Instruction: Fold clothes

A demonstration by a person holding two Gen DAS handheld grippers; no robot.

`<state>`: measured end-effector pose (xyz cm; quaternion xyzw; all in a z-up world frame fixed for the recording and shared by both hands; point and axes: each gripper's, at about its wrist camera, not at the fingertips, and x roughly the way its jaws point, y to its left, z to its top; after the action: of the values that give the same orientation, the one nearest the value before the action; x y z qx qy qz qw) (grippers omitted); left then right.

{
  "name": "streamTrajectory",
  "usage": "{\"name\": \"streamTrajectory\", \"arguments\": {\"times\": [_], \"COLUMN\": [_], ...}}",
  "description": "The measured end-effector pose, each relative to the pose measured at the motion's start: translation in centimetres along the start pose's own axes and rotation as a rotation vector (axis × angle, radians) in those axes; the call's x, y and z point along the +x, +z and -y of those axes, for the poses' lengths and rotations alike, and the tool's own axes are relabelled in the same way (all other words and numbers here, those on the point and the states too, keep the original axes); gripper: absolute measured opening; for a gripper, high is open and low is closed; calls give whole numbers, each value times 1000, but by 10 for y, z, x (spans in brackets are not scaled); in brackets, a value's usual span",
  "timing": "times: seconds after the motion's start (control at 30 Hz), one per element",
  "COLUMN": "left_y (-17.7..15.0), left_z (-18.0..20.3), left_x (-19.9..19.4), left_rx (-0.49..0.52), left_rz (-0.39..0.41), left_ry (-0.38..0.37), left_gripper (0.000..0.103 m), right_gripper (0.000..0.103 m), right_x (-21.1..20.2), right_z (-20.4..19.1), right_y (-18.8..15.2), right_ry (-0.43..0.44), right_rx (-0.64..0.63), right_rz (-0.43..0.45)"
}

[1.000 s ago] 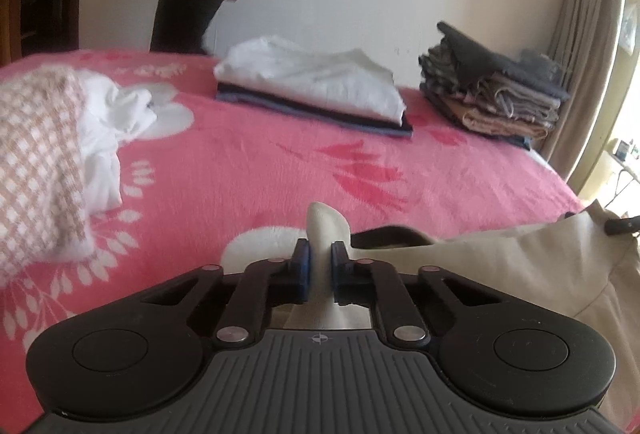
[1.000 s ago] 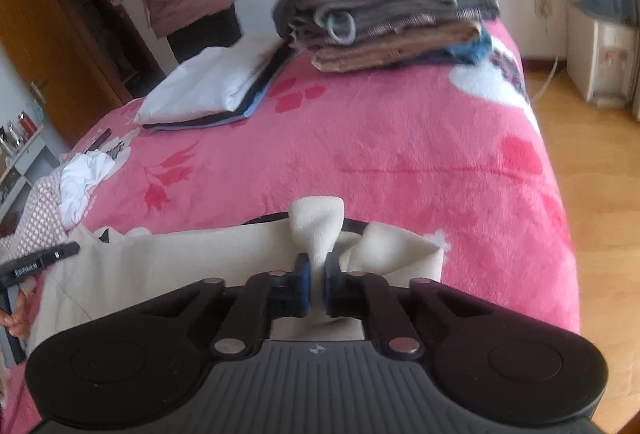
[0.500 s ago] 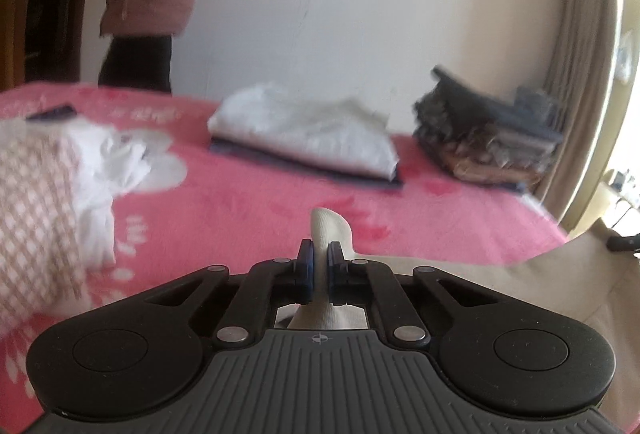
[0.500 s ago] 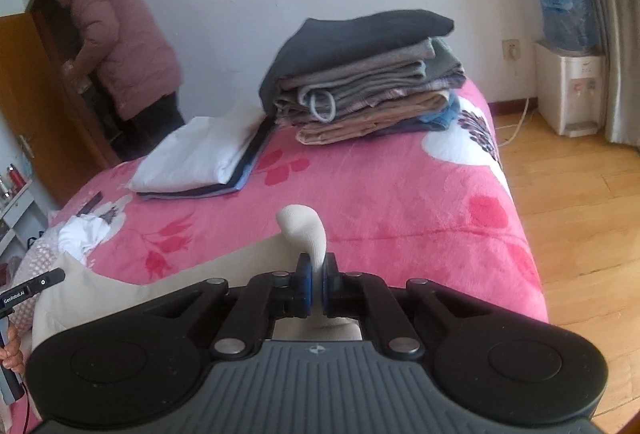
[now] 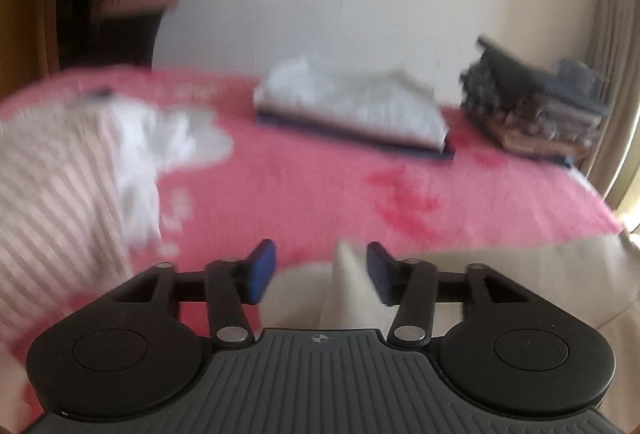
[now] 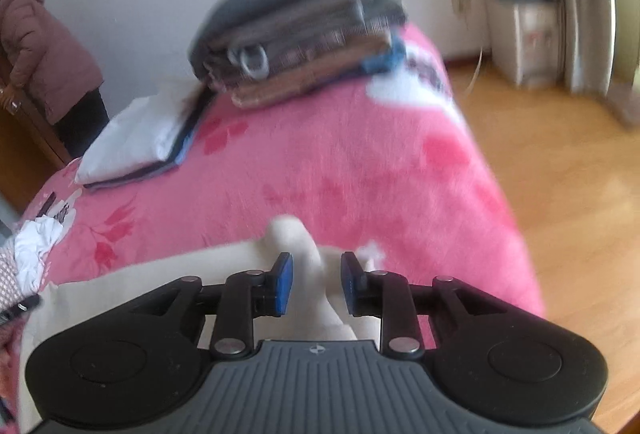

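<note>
A beige garment (image 5: 500, 274) lies on the pink blanket (image 5: 300, 186) at the near edge of the bed. My left gripper (image 5: 320, 268) has its jaws opening; a fold of the beige cloth stands between the pads, close against the right one, with a wide gap to the left one. In the right wrist view the same beige garment (image 6: 160, 274) spreads to the left. My right gripper (image 6: 316, 284) is also opening, and a bunched fold of cloth sits loose between its blue pads.
A folded white-and-dark pile (image 5: 352, 114) and a tall stack of folded clothes (image 6: 296, 38) sit at the far side of the bed. Crumpled white and checked clothes (image 5: 80, 174) lie on the left. A person in a pink jacket (image 6: 40, 50) stands by the wardrobe. Wooden floor (image 6: 560, 174) lies to the right.
Both grippers were shut on folds of the beige garment and now stand open around them. The left view has tilted upward and is blurred.
</note>
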<state>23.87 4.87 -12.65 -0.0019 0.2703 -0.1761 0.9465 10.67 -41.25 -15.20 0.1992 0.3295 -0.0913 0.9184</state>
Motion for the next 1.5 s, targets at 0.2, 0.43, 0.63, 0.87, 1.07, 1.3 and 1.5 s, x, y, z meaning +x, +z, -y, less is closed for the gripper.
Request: {"name": "streamTrajectory", "arguments": {"times": [0.2, 0.43, 0.63, 0.87, 1.07, 1.3, 1.5], "left_y": [5, -24, -17, 4, 8, -80, -89], "left_z": [78, 83, 66, 35, 29, 60, 5], "left_x": [19, 76, 81, 49, -63, -93, -97], "left_rx": [162, 115, 34, -30, -24, 188, -132], "left_rz": [-87, -179, -218, -232, -153, -216, -222], "left_ry": [-171, -76, -99, -25, -154, -155, -127], "left_gripper": [55, 54, 54, 54, 56, 56, 56], "right_gripper": [26, 13, 12, 15, 16, 16, 16], "right_x": [-2, 78, 85, 71, -14, -78, -66], "right_z": [-93, -108, -90, -56, -53, -96, -44], "right_y": [1, -17, -17, 6, 7, -71, -83], "right_ry": [110, 63, 112, 150, 167, 96, 56], "right_rx": [-323, -323, -245, 5, -64, -398, -139], "right_rz": [-6, -149, -147, -224, -199, -192, -184]}}
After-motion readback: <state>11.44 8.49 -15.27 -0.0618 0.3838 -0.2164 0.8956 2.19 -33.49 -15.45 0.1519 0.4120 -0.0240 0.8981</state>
